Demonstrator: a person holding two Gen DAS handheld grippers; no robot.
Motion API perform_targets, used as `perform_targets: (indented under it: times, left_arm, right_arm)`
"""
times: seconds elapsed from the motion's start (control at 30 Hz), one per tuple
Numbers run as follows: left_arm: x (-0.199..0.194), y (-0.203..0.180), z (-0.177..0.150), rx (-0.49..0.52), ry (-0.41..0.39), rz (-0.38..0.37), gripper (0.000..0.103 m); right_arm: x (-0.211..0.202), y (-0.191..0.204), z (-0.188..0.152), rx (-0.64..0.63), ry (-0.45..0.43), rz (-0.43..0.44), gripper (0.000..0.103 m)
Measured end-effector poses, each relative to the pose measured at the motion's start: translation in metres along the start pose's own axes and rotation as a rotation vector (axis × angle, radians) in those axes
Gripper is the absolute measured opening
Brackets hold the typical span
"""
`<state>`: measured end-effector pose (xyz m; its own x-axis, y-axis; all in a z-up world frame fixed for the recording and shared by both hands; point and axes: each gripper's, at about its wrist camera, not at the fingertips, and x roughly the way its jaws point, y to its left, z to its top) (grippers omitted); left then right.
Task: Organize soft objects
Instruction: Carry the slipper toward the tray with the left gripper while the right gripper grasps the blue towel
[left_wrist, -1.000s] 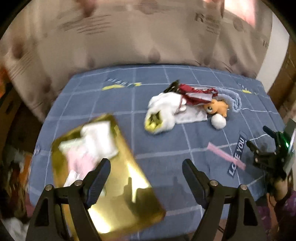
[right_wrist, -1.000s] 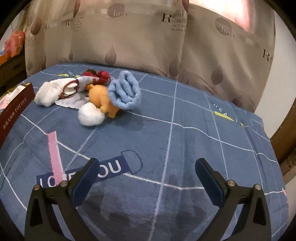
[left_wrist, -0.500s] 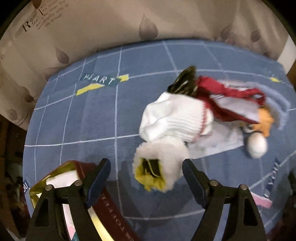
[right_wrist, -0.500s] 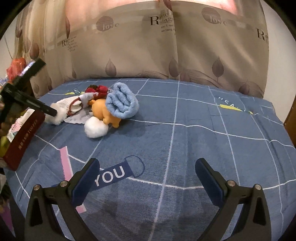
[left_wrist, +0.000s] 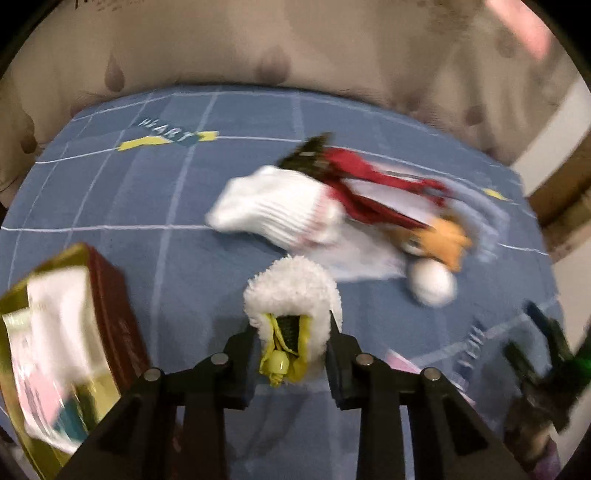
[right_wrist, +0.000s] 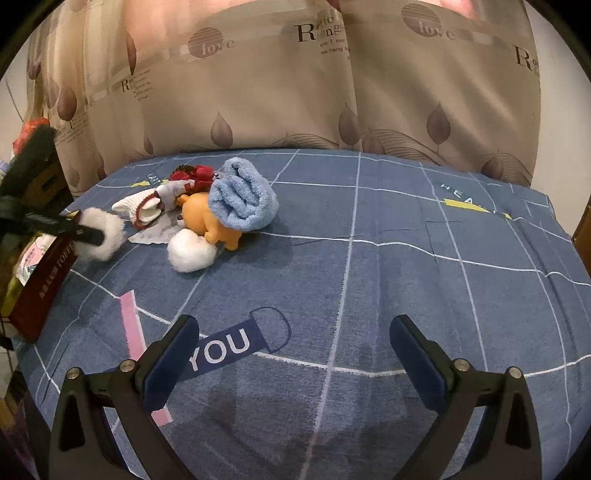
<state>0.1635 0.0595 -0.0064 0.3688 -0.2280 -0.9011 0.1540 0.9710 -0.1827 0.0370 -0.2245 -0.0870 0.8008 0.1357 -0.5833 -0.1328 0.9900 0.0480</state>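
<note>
Blue bedsheet (right_wrist: 369, 280): toffee box (left_wrist: 110, 295) w/ packets; left tongs (left_wrist: 293, 354) closing on fluffy toy (left_wrist: 295, 295), right tongs (right_wrist: 295, 354) spread.

Soft things in a heap on the bed (right_wrist: 406, 280)
The box (right_wrist: 40, 291) stands left of the heap; the rolled towel (right_wrist: 242, 199) lies on the plush toy (right_wrist: 207, 221).
</note>
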Motion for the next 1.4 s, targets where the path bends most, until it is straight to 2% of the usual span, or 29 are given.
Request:
perform_targets:
  times: [0.13,0.23,0.3,0.4,0.47,0.53,0.67,0.7,0.8,0.83,0.87,0.97,1.1,1.2,1.3,1.4]
  left_arm:
    - [-0.031,-0.020,-0.033,-0.012,-0.054,-0.109,0.030]
    - [-0.048,-0.023,-0.056,-0.066,-0.078,-0.176,0.030]
    - [-0.058,-0.016,-0.070,-0.114,-0.080,-0.217,0.030]
    - [-0.074,-0.006,-0.085,-0.149,-0.084,-0.225,0.030]
    - [-0.084,-0.001,-0.089,-0.165,-0.099,-0.209,0.030]
    - [-0.092,0.003,-0.094,-0.165,-0.111,-0.187,0.030]
    - [-0.109,0.014,-0.103,-0.169,-0.138,-0.158,0.030]
    - [-0.112,0.016,-0.105,-0.170,-0.141,-0.153,0.030]
    - [-0.113,0.023,-0.107,-0.180,-0.138,-0.151,0.030]
    - [-0.114,0.024,-0.108,-0.185,-0.138,-0.152,0.030]
    - [-0.115,0.026,-0.109,-0.192,-0.139,-0.150,0.031]
    - [-0.120,0.034,-0.112,-0.207,-0.142,-0.146,0.031]
    - [-0.134,0.049,-0.123,-0.243,-0.159,-0.123,0.031]
    - [-0.151,0.068,-0.136,-0.256,-0.175,-0.058,0.031]
    - [-0.160,0.089,-0.147,-0.258,-0.176,0.017,0.031]
    - [-0.157,0.106,-0.151,-0.268,-0.164,0.054,0.031]
  right_arm:
    - [0.000,-0.002,0.001,0.002,0.002,0.019,0.103]
    - [-0.001,-0.003,0.013,0.015,0.012,0.089,0.103]
    - [-0.005,0.001,0.031,0.010,-0.004,0.130,0.103]
    - [-0.006,0.012,0.068,-0.033,-0.008,0.188,0.103]
    - [0.007,0.020,0.092,-0.073,0.035,0.218,0.103]
    - [0.026,0.027,0.111,-0.099,0.091,0.225,0.098]
    - [0.063,0.028,0.128,-0.129,0.180,0.187,0.094]
    - [0.074,0.026,0.131,-0.122,0.214,0.196,0.090]
    - [0.098,0.021,0.134,-0.096,0.287,0.202,0.046]
    - [0.104,0.019,0.133,-0.091,0.316,0.196,0.022]
    - [0.111,0.018,0.131,-0.081,0.344,0.193,0.021]
    - [0.108,0.012,0.130,-0.046,0.337,0.222,0.018]
    - [0.072,-0.007,0.118,0.024,0.259,0.244,0.017]
    - [0.029,-0.025,0.097,0.093,0.191,0.269,0.017]
    - [-0.002,-0.041,0.073,0.189,0.161,0.318,0.017]
    - [-0.027,-0.048,0.053,0.257,0.142,0.355,0.017]
